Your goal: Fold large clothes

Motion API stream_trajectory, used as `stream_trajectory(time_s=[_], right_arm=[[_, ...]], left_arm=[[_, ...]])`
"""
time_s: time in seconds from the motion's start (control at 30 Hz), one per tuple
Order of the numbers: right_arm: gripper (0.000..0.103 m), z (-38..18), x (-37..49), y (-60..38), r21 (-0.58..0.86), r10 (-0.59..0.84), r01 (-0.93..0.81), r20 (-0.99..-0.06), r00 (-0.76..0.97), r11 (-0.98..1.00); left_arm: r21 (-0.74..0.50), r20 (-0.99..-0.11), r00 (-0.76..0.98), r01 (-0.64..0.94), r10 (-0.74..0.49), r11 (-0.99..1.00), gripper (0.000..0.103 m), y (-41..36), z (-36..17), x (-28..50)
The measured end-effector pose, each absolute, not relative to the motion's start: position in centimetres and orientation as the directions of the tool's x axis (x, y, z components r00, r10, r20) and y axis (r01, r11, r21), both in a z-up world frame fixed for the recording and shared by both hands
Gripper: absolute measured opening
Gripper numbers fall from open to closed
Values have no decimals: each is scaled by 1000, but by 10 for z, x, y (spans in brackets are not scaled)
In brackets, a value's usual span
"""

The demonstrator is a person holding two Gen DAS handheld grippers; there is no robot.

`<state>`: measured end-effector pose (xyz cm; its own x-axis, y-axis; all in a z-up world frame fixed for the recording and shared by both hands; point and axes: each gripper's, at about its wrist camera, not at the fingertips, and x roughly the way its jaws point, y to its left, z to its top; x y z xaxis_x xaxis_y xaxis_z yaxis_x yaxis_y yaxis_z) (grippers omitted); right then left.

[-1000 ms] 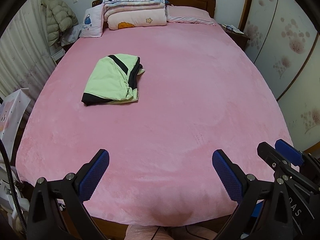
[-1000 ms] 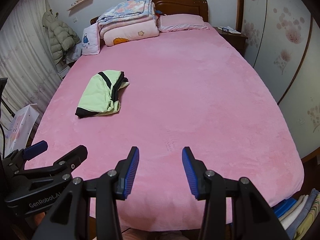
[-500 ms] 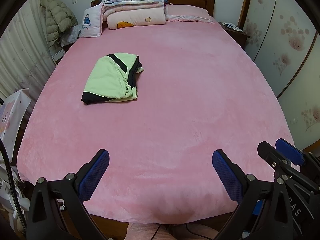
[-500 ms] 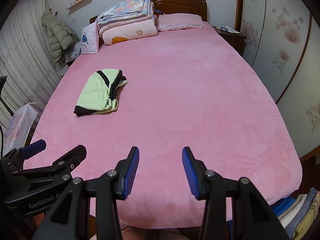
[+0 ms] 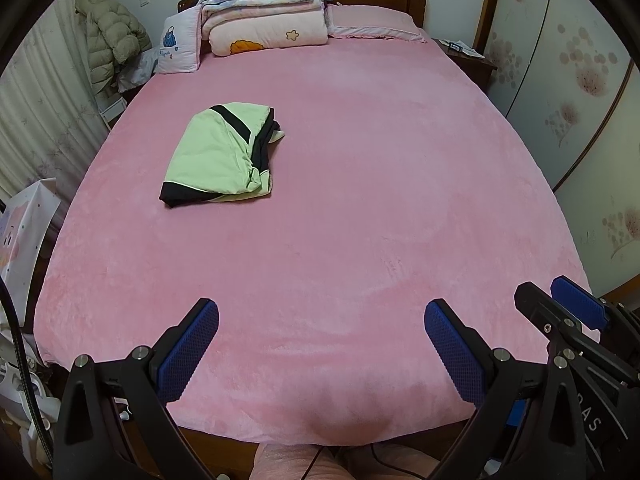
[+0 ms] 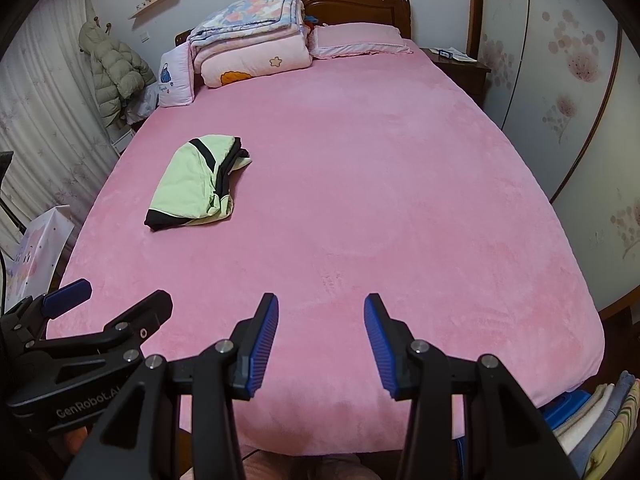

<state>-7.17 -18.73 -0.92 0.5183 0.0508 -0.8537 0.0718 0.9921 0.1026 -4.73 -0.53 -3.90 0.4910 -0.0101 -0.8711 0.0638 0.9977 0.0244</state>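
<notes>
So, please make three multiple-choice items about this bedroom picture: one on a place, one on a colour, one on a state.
1. Where does the folded garment lie?
A. on the bed's left part
B. on the nightstand
C. on the quilt pile

2. Which colours has it?
A. red and white
B. light green and black
C. all blue

3. How are the right tongs?
A. shut on the garment
B. open, holding nothing
C. shut on the sheet

Answers: 1 A, it rests on the pink sheet, left of the middle. 2 B, green cloth with black bands. 3 B, only sheet shows between the blue pads.
</notes>
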Motion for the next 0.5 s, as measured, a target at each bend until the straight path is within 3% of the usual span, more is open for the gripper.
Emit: stream_trajectory(time_s=[0.5], right_arm=[[45,-10,-72,-190,105,50,79,-858,511,991]], left_arm=[[18,-878,478,73,-19,997,102,-3,-39,-46]])
